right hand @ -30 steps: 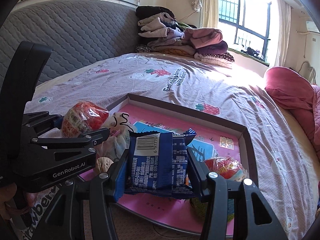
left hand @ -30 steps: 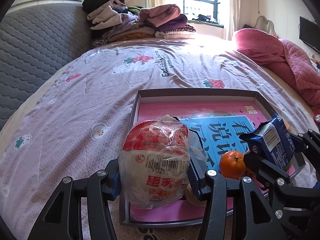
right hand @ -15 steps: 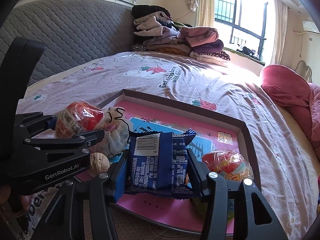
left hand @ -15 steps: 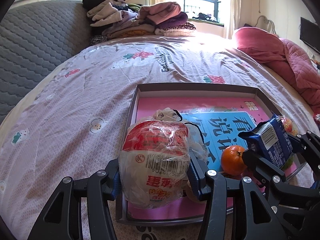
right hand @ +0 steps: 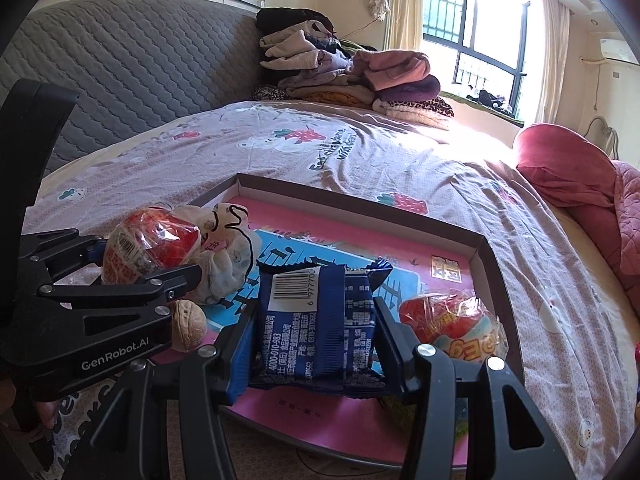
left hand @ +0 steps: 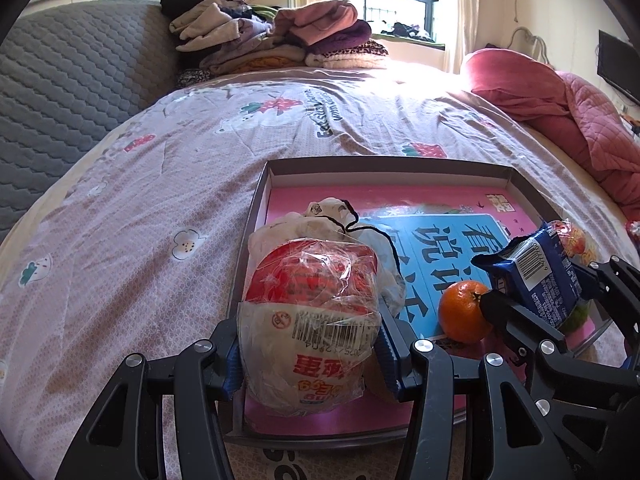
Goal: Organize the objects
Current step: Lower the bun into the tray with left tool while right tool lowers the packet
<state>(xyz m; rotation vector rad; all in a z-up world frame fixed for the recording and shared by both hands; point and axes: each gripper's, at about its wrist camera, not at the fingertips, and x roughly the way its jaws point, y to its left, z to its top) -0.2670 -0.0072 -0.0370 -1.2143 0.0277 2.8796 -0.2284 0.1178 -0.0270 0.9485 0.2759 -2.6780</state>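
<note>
My left gripper (left hand: pixel 310 348) is shut on a red and white wrapped snack cup (left hand: pixel 310 320), held over the near left corner of a shallow box tray (left hand: pixel 380 162) with a pink and blue printed floor. My right gripper (right hand: pixel 316 344) is shut on a blue snack packet (right hand: pixel 318 320) over the tray's near edge; it also shows in the left wrist view (left hand: pixel 536 276). In the tray lie a white cloth pouch (right hand: pixel 226 252), a walnut (right hand: pixel 188 324), an orange (left hand: pixel 464 312) and a second red wrapped snack (right hand: pixel 452 328).
The tray (right hand: pixel 492 264) lies on a bed with a mauve strawberry-print sheet (left hand: pixel 160 216). Folded clothes (left hand: pixel 272 36) are piled at the far end. A pink quilt (left hand: pixel 560 112) lies at the right. A grey quilted headboard (right hand: pixel 120 80) runs along the left.
Both grippers have drawn back slightly toward the near edge of the tray with their snacks still held. The walnut has come into the right wrist view.
</note>
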